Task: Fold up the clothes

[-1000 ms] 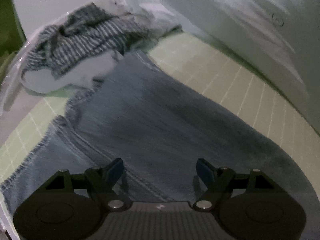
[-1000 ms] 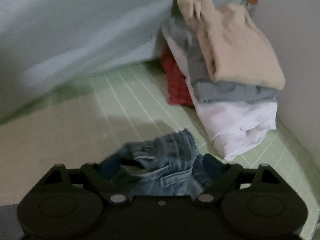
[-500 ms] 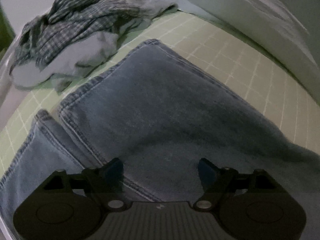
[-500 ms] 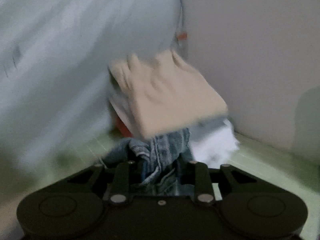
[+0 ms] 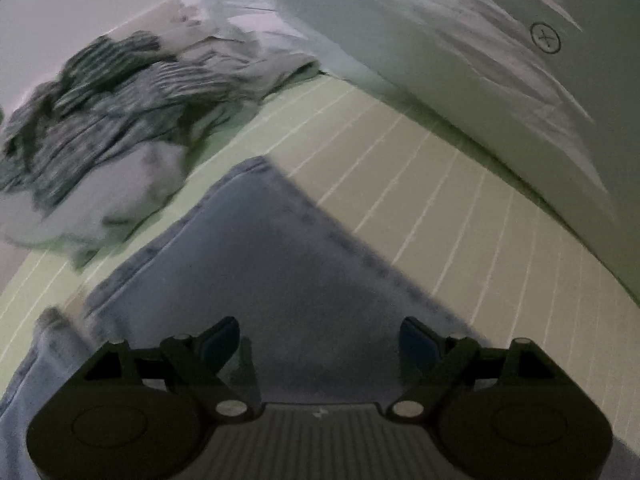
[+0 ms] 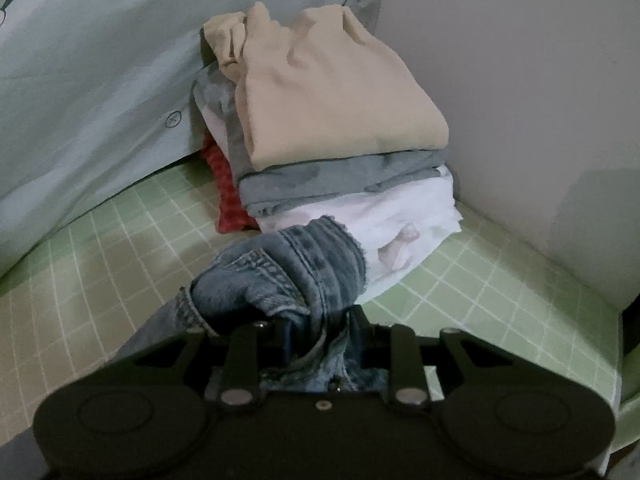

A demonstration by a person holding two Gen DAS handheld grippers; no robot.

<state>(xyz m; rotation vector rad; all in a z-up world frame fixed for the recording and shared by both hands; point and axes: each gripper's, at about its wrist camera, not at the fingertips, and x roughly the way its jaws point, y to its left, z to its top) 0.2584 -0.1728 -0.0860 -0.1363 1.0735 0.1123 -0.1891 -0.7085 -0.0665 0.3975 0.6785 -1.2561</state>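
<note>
Blue jeans (image 5: 260, 264) lie flat on the green checked sheet (image 5: 460, 208) in the left wrist view, one folded corner pointing away. My left gripper (image 5: 320, 340) is open and empty just above the denim. In the right wrist view my right gripper (image 6: 320, 332) is shut on a bunched end of the jeans (image 6: 288, 272), lifted above the sheet (image 6: 100, 264) in front of a stack of folded clothes (image 6: 332, 140).
A heap of unfolded striped and grey clothes (image 5: 104, 128) lies to the left beyond the jeans. A pale quilt (image 5: 480, 40) runs along the back. The folded stack, beige on top, then grey, white and red, stands in the corner against a wall (image 6: 520, 100).
The right gripper closed on the jeans end and raised it toward the folded stack. The jeans edge pulled nearer the left gripper, showing more sheet behind. The left gripper stayed open.
</note>
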